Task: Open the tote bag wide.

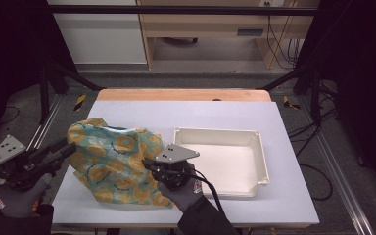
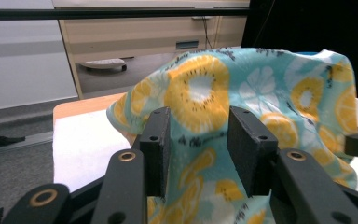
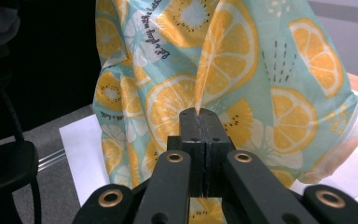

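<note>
while the cloth lies rumpled at lower left of the high view, on the table just left of a white tray, it shows teal fabric with orange slices, kiwi rounds and pale flowers. small black script runs along it, too small to read. the right gripper has its jaws pressed together on a fold. the left gripper stands wide, cloth between its jaws.
</note>
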{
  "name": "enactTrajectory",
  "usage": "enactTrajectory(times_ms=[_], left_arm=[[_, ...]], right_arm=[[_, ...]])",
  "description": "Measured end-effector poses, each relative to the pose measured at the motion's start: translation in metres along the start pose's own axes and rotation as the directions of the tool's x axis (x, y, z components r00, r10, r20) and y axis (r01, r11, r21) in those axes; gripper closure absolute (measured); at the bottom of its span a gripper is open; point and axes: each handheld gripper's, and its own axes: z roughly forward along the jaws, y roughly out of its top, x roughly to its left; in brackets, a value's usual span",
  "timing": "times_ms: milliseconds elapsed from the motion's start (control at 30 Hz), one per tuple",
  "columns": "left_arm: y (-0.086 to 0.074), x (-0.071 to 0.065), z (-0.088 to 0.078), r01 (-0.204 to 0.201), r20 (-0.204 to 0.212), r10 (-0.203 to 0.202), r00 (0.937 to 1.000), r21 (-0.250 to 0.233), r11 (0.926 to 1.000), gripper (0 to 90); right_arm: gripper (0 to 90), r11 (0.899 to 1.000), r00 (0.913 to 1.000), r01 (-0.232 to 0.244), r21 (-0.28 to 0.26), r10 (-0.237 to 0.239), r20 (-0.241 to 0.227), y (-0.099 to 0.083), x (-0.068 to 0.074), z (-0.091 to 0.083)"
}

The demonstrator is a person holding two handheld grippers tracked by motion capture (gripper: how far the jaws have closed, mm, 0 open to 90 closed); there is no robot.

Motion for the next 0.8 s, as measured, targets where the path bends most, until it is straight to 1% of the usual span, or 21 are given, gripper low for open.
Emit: enactTrajectory(times_ms=[67,133,167,200,233,267,300,333,367,400,500,533,567,600,667,767,800], left_arm=[[0.003,0.001,0.006,0.009,0.000,-0.009,1.0000,0.005,1.0000,59.3],[0.003,0.001,0.009,0.014,-0.002,-0.014,0.9999,0.014,0.9998,61.7],[0.003,0.001,0.011,0.013,-0.010,-0.013,0.9999,0.025,0.9996,64.4],[0.001,0.002,0.012,0.011,-0.020,-0.010,0.9997,0.049,0.9988,69.8],[0.001,0.002,0.012,0.011,-0.020,-0.010,0.9997,0.049,0.9988,72.5],[0.000,0.003,0.013,0.015,-0.023,-0.014,0.9996,0.055,0.9984,75.9],[0.000,0.004,0.013,0.016,-0.022,-0.015,0.9996,0.059,0.9982,75.9],[-0.002,0.004,0.014,0.012,-0.021,-0.011,0.9997,0.068,0.9976,81.0],[-0.002,0.004,0.014,0.012,-0.021,-0.011,0.9997,0.068,0.9976,83.2],[-0.002,0.004,0.015,0.012,-0.021,-0.010,0.9997,0.072,0.9974,83.2],[-0.004,0.004,0.015,0.012,-0.019,-0.011,0.9998,0.075,0.9971,88.3],[-0.004,0.005,0.015,0.012,-0.015,-0.011,0.9998,0.076,0.9971,89.5],[-0.004,0.005,0.015,0.012,-0.015,-0.011,0.9998,0.076,0.9971,89.7],[-0.004,0.005,0.015,0.010,-0.014,-0.009,0.9999,0.075,0.9971,89.8],[-0.005,0.004,0.014,0.008,-0.008,-0.007,0.9999,0.073,0.9973,89.8],[-0.005,0.004,0.014,0.005,-0.006,-0.004,1.0000,0.072,0.9974,89.9],[-0.005,0.004,0.013,0.004,-0.004,-0.004,1.0000,0.071,0.9975,89.9]], right_arm=[[89.8,1.000,1.0000,0.005,0.005,-0.005,0.002,0.000,0.000,0.000],[89.5,1.000,1.0000,0.007,0.008,-0.007,0.002,0.000,0.001,0.001],[89.3,1.000,0.9999,0.010,0.010,-0.010,0.004,0.000,0.000,0.001],[88.1,1.000,1.0000,0.008,0.007,-0.008,0.004,0.001,0.000,-0.001],[88.1,1.000,1.0000,0.008,0.007,-0.008,0.004,0.001,0.000,-0.001],[86.0,1.000,0.9999,0.011,-0.004,-0.011,0.008,0.003,0.000,-0.003],[86.0,1.000,0.9999,0.011,-0.004,-0.011,0.008,0.003,0.000,-0.003],[82.5,1.000,0.9998,0.014,-0.019,-0.014,0.015,0.007,0.000,-0.007],[82.5,1.000,0.9998,0.014,-0.019,-0.014,0.015,0.007,0.000,-0.007],[80.2,0.999,0.9997,0.016,-0.029,-0.016,0.019,0.009,0.000,-0.009],[73.9,0.998,0.9994,0.015,-0.066,-0.013,0.032,0.018,-0.002,-0.016],[67.6,0.996,0.9988,0.016,-0.093,-0.011,0.047,0.024,-0.003,-0.020],[67.6,0.996,0.9988,0.016,-0.093,-0.011,0.047,0.024,-0.003,-0.020],[60.9,0.992,0.9975,0.023,-0.123,-0.015,0.069,0.029,-0.004,-0.021],[57.2,0.988,0.9955,0.035,-0.150,-0.022,0.092,0.035,-0.006,-0.020],[55.1,0.988,0.9944,0.036,-0.153,-0.020,0.103,0.040,-0.008,-0.016],[55.4,0.988,0.9947,0.037,-0.151,-0.022,0.100,0.042,-0.009,-0.013]])
